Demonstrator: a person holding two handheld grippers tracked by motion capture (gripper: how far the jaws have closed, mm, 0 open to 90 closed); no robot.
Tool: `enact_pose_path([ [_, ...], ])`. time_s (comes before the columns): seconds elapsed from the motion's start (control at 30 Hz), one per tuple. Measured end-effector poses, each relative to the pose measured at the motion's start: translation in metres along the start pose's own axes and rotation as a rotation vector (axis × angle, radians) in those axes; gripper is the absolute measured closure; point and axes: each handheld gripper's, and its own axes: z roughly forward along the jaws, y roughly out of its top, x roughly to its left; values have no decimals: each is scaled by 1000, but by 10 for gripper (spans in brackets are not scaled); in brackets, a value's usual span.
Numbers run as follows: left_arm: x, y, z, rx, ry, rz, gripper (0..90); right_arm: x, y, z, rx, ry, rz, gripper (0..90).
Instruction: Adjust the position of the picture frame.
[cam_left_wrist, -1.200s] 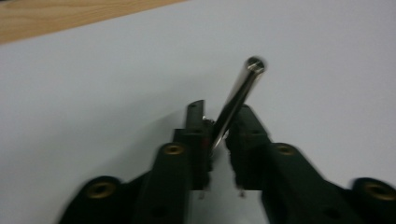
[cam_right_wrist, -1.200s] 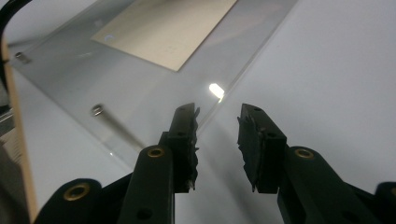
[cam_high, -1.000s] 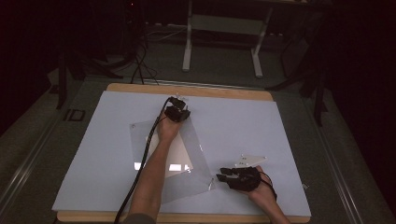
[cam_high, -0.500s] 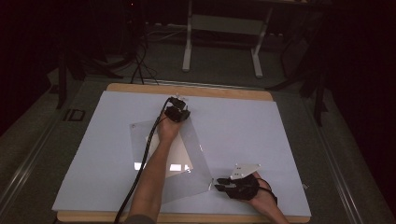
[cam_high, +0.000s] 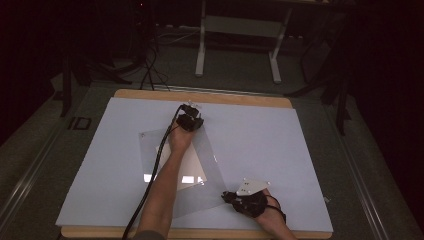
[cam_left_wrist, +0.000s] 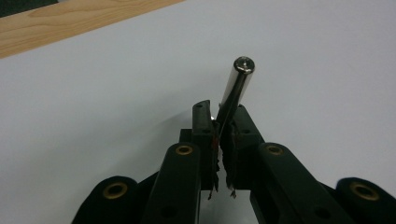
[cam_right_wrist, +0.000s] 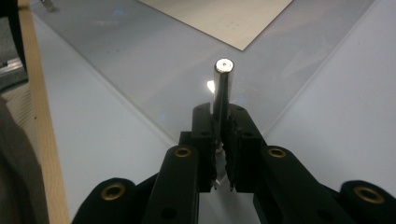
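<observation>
A clear plastic sheet (cam_high: 200, 192) lies on the white mat (cam_high: 300, 150) with a cream paper (cam_high: 192, 167) under it. My left gripper (cam_high: 191, 111) sits at the sheet's far corner, shut on a shiny metal rod (cam_left_wrist: 236, 88) that sticks out past the jaws of the gripper (cam_left_wrist: 220, 112) over the bare mat. My right gripper (cam_high: 226, 196) rests at the sheet's near right corner and points left. It is shut on a second metal rod (cam_right_wrist: 222, 88), whose tip hangs over the clear sheet (cam_right_wrist: 140, 60) just short of the paper (cam_right_wrist: 224, 14); the gripper (cam_right_wrist: 220, 114) grips the rod's lower end.
The mat lies on a wooden table top whose edge (cam_high: 200, 96) shows at the far side and along the near side (cam_right_wrist: 39, 116). A black cable (cam_high: 150, 185) trails from the left gripper along the forearm. Beyond the table stand dark floor and a metal frame (cam_high: 240, 30).
My right gripper has slid a little left and toward the near edge, to the sheet's near right corner. The left gripper has stayed in place.
</observation>
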Motion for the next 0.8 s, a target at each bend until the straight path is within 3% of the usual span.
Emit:
enact_pose_path([
  [0.17, -2, 0, 0, 2, 13, 7, 840, 2, 0, 2, -10, -9, 32, 841],
  [0.23, -3, 0, 0, 4, 25, 28, 845, 1, -1, 2, -17, -10, 55, 841],
  [0.27, -4, 1, -1, 10, 37, 50, 850, 0, -1, 2, -23, 2, 94, 836],
  [0.3, -5, 1, -1, 14, 40, 58, 850, 0, -1, 2, -23, 2, 94, 836],
  [0.43, -5, 3, -3, 9, 59, 51, 852, -3, 1, -1, -24, 13, 139, 827],
  [0.47, -4, 5, -5, 9, 70, 48, 851, -9, 1, -4, -35, 17, 189, 819],
  [0.57, -1, 8, -12, 23, 111, 51, 848, -15, 2, -10, -48, -3, 197, 818],
  [0.8, 19, 6, -26, 62, 119, 15, 845, -53, 5, -33, -113, -73, 310, 813],
])
